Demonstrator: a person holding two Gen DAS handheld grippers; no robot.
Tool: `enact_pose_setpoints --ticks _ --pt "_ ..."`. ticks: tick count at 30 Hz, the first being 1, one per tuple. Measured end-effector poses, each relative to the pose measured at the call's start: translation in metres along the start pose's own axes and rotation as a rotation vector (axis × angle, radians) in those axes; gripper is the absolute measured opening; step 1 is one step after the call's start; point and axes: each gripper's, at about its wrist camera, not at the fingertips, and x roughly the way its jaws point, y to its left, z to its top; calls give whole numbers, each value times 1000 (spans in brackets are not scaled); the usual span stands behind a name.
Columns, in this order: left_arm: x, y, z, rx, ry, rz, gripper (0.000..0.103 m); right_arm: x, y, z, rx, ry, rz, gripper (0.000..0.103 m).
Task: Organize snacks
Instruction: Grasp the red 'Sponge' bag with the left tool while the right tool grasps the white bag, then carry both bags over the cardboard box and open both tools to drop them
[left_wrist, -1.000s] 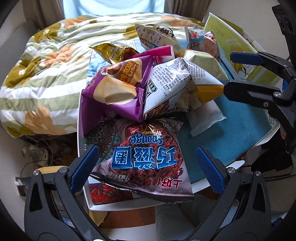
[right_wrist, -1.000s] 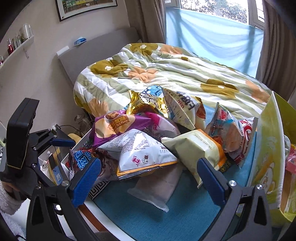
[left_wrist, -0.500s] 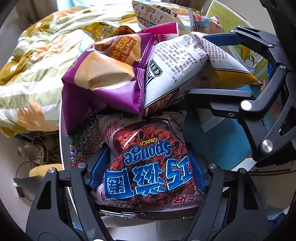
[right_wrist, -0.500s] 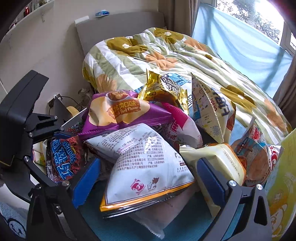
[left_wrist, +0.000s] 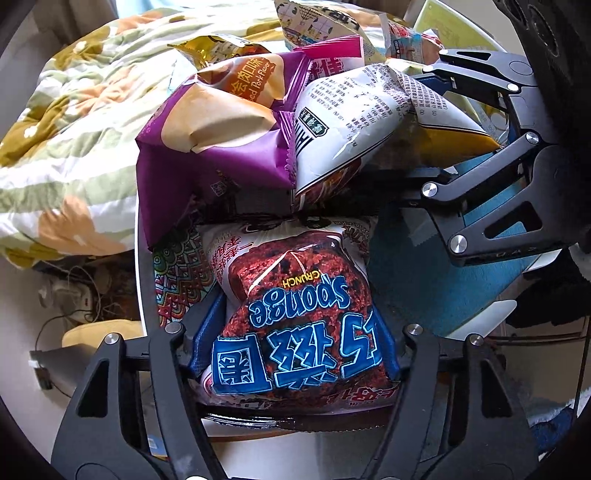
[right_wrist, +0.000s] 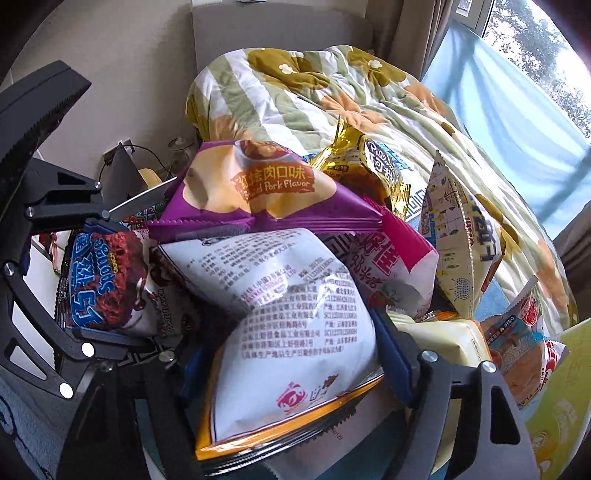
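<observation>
Table (left_wrist: 417, 295): snack pile crowds its edge beside a bed (left_wrist: 74, 147);
Left gripper (left_wrist: 295, 350): jaws closing, pads squeezing the red sponge bag (left_wrist: 295, 325);
Right gripper (right_wrist: 284, 354): jaws closing around the white bag (right_wrist: 288, 325);
Risk: purple bag (right_wrist: 266, 192) leaning on both may slide off when they lift; puffed bags could slip.

Crinkly dark-red foil snack bag with blue "Sponge" lettering (left_wrist: 299, 332), puffed, print upside down, sits squarely between the left jaws, both blue pads against its sides, jaws closing. White glossy foil bag with fine black print and orange bottom edge (right_wrist: 295, 332), back side up, creased, tilted, lies between the right jaws, pads at its flanks, jaws closing. Purple puffed chip bag marked "Pork Flavor" (right_wrist: 258, 192) rests beyond both jaw pairs, leaning on the white bag's far end. Gold foil bag (right_wrist: 365, 166), pink-and-white bag (right_wrist: 399, 258) and cream patterned bag (right_wrist: 458, 236) piled farther out, right of the right jaws.
</observation>
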Motion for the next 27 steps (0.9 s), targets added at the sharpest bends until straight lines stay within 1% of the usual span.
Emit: enact_pose_setpoints --ticks 2,4,5,8,17,22,27 --pt "-2 -2 0 -6 -1 1 65 -2 0 -2 0 -3 -9 62" --pt "-4 -5 1 -10 -6 2 65 -5 0 -5 3 -3 -22 57" --pt "-6 -6 1 -10 -9 2 65 -8 -1 -5 12 -10 -22 56" --pt "-13 -9 0 -8 -18 7 65 -18 -4 -8 47 -27 -15 56" --pt "-38 -24 -6 -17 -52 26 65 -54 -2 -20 95 -61 -10 56" --pt "-60 -42 -10 -22 -79 41 65 -86 -6 -30 126 -101 -19 55" --pt "-85 -67 -3 -26 -126 49 65 -127 -19 -43 189 -162 -32 55"
